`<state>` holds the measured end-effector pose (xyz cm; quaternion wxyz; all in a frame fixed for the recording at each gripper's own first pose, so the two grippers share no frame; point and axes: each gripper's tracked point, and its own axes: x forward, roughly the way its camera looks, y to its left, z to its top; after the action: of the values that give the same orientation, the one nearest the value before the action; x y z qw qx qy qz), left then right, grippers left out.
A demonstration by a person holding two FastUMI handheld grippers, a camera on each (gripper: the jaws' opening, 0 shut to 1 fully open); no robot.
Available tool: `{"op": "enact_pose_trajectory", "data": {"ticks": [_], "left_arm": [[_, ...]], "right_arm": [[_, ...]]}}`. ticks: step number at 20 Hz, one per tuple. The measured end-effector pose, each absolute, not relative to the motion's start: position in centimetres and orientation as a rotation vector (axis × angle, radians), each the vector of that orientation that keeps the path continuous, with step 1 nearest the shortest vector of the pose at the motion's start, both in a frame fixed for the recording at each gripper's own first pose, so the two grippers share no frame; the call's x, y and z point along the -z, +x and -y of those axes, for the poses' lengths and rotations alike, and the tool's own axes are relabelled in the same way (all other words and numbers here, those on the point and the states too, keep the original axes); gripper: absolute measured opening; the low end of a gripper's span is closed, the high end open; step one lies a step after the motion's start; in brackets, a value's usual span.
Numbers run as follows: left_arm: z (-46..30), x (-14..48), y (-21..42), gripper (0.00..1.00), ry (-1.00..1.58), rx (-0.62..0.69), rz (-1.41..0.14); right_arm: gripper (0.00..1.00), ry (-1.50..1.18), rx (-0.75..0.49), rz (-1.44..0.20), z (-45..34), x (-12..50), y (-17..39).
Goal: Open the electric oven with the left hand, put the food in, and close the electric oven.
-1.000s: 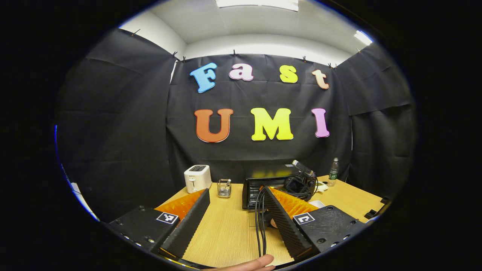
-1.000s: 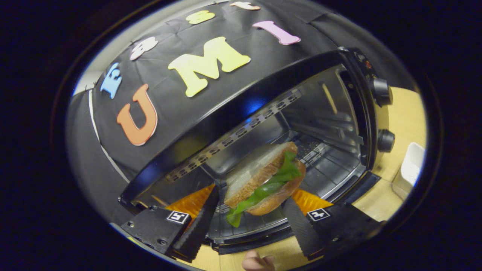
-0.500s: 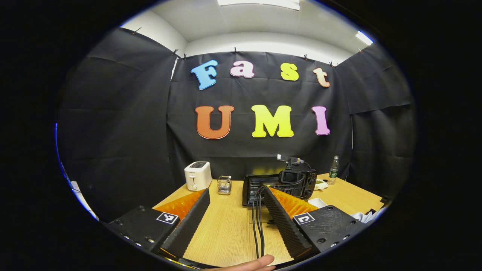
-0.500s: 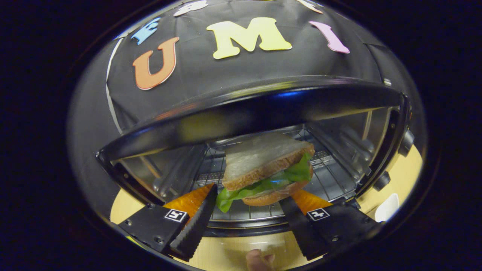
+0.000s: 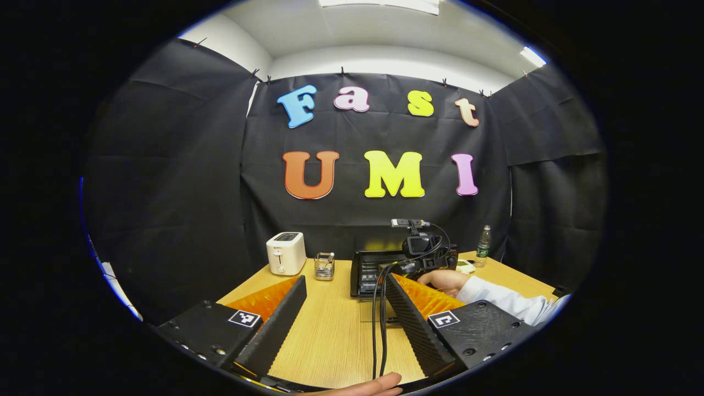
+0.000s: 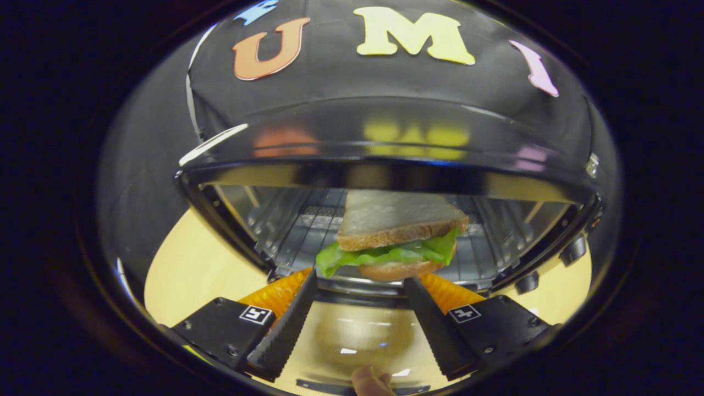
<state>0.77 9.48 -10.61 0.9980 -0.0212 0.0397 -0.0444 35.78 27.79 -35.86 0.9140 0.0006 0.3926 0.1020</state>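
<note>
The right gripper [image 6: 357, 308] had backed out, fingers spread and empty, leaving the sandwich [image 6: 395, 234] on the oven [image 6: 385, 137] rack. Soft and layered, it wanted holding by both bread faces. The left gripper [image 5: 344, 319] hung open nearer.

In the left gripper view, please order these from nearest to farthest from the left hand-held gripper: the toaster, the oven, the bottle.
Measured from the left hand-held gripper:
1. Oven, just ahead, slightly right of centre on the table.
2. Toaster, farther back, on the left near the wall.
3. Bottle, at the far right back corner.
</note>
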Motion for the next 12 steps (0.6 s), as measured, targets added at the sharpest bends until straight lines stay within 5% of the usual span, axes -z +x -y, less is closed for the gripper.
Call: {"op": "enact_pose_trajectory", "data": {"ticks": [6,12], "left_arm": [[-9.0,10.9,0.5,0.95,-0.055,0.089,-0.097],[-7.9,11.0,1.0,0.95,-0.051,0.101,-0.108]], "right_arm": [[1.00,-0.003,-0.251,-0.849,-26.9,36.5,34.0],[1.00,0.084,-0.244,-0.674,-24.3,31.5,31.3]]}}
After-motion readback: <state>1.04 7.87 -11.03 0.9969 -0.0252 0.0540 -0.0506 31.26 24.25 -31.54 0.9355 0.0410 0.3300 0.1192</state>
